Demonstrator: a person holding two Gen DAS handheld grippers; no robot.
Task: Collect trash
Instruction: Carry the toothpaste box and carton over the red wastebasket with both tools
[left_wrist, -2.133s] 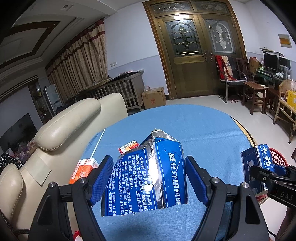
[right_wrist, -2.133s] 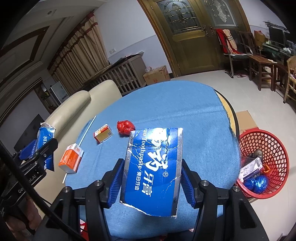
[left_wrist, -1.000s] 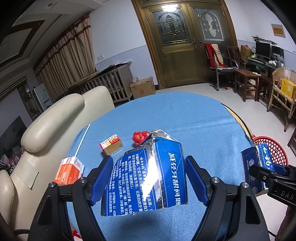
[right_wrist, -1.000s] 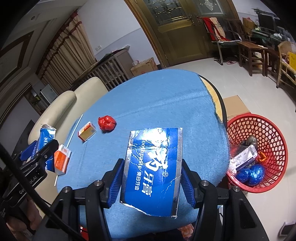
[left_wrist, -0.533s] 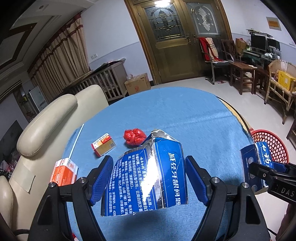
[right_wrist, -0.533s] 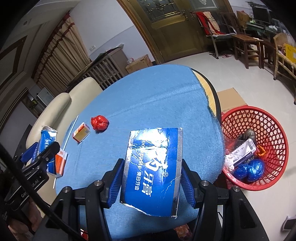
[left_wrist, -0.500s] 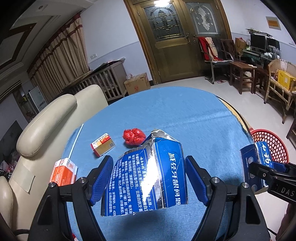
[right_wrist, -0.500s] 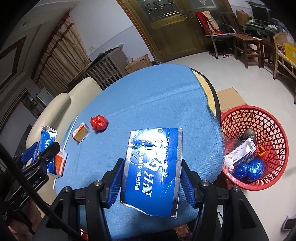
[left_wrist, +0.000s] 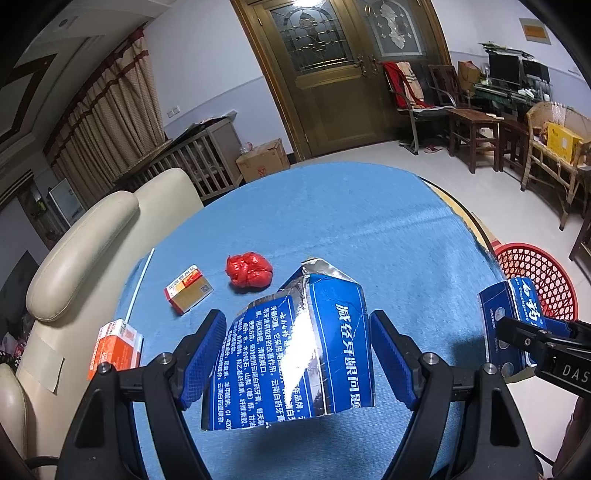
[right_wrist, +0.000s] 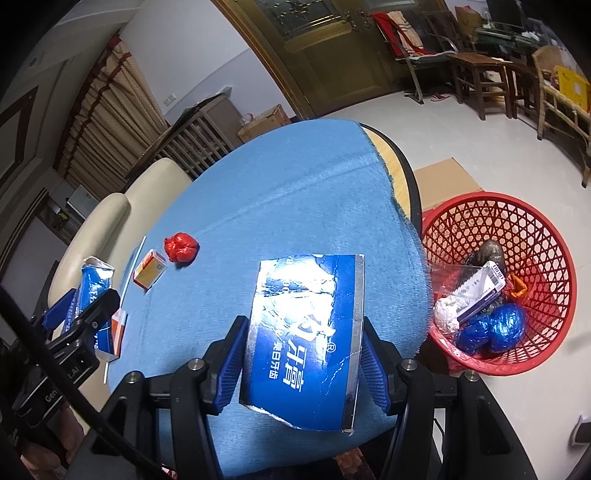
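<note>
Both my tongs — left tongs (left_wrist: 297, 354), right tongs (right_wrist: 301, 358) — pinch torn toothpaste-box halves, bound for the red basket (right_wrist: 554, 354) at three o'clock.

The right gripper (right_wrist: 301, 358) clamps a torn blue toothpaste box (right_wrist: 306, 339) over the blue table (right_wrist: 280, 192), beside a red basket (right_wrist: 554, 266) of trash.
</note>
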